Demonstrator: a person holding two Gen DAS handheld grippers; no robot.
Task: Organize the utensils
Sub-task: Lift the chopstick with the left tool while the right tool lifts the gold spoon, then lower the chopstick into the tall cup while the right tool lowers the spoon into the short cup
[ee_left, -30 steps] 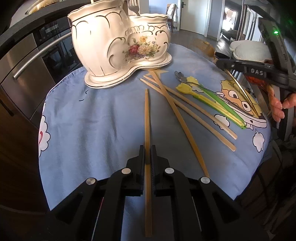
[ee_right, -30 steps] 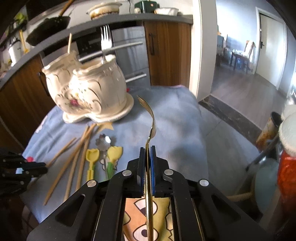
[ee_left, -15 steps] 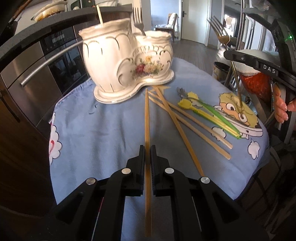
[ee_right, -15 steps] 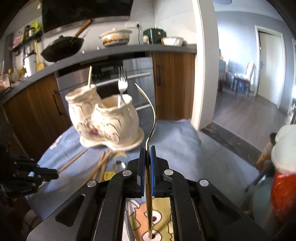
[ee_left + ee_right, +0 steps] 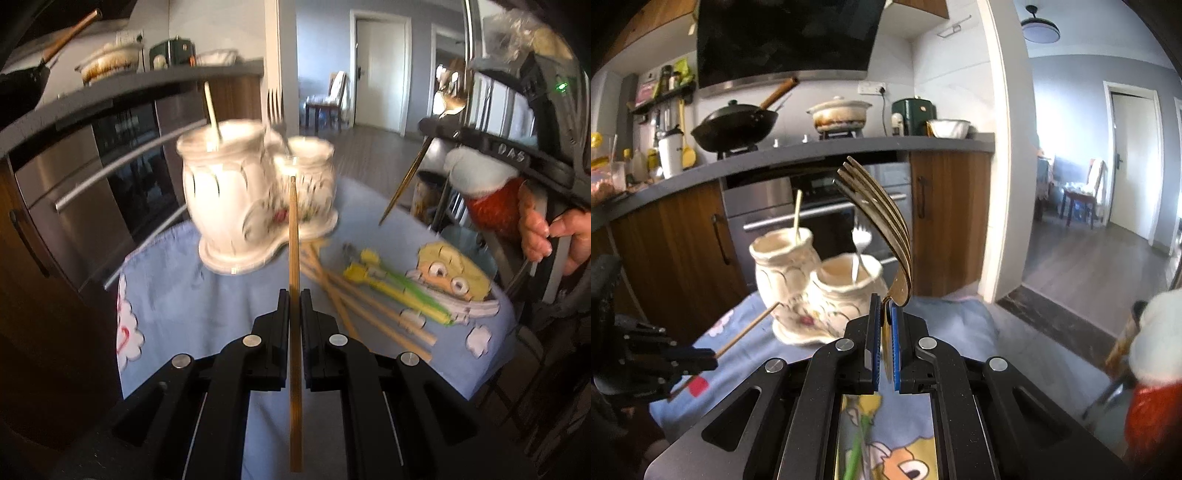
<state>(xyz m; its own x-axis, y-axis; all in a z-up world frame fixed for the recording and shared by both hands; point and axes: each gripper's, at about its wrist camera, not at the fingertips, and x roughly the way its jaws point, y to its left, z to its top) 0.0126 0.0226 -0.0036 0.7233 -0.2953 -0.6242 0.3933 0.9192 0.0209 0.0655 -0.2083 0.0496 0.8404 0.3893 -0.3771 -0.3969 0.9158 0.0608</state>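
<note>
Both grippers lifted above the desk, each clamped on a utensil.
The left gripper fingers pinch a wooden chopstick; the right gripper fingers pinch a gold fork, both near the ceramic holder on the blue-clothed desk.

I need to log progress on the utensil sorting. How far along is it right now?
Done: the ceramic holder already has one chopstick in its taller pot and a silver fork in the shorter one.
In hand: the left gripper clamps a bamboo chopstick; the right gripper clamps a gold fork.
Left: loose chopsticks and yellow-green utensils on the cloth.
</note>
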